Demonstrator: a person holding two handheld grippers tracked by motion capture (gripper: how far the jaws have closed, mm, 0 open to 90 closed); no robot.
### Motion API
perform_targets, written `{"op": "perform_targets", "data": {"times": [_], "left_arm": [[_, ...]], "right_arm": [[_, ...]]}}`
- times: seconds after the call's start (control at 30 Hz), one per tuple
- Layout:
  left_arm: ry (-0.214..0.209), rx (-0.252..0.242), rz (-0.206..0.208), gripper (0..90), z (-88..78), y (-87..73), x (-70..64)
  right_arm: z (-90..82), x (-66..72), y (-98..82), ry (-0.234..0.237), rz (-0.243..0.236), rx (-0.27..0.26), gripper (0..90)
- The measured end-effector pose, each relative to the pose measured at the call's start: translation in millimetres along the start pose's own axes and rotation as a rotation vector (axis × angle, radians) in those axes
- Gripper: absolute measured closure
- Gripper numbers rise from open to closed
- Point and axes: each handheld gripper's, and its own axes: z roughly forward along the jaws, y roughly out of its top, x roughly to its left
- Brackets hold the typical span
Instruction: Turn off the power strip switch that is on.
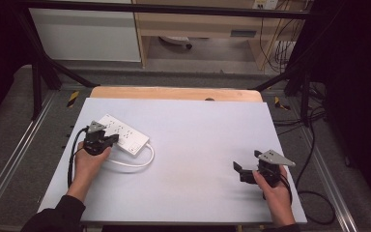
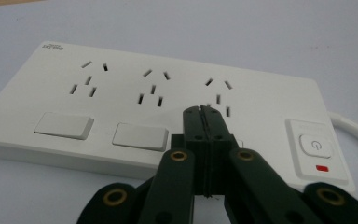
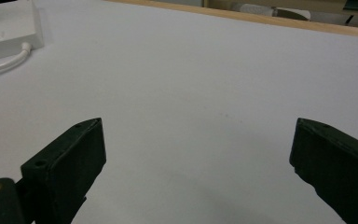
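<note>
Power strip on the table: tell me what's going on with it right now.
A person holds a gripper in each hand over a grey table. The left gripper, jaws shut, is over the white power strip, its tip near the third socket and the row of switches; I cannot tell if it touches. A red mark shows below the strip's power button. The right gripper is open over bare table, well apart from the strip.

A pale grey-blue table (image 1: 198,145) with a wooden far edge (image 1: 174,93) stands on grey carpeted floor (image 1: 9,125) inside a black metal frame (image 1: 38,72). Beyond it are a white cabinet (image 1: 84,34), light wooden shelving (image 1: 198,24) and loose black cables (image 1: 314,145) along dim, dark surroundings.
</note>
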Motion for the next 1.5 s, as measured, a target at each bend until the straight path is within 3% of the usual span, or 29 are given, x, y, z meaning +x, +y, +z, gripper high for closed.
{"op": "perform_targets", "data": {"times": [1.5], "left_arm": [[0.000,-0.009,-0.006,90.0,2.4,-0.8,1.3]], "right_arm": [[-0.1,-0.2,-0.2,0.001,-0.001,0.000,3.9]]}}
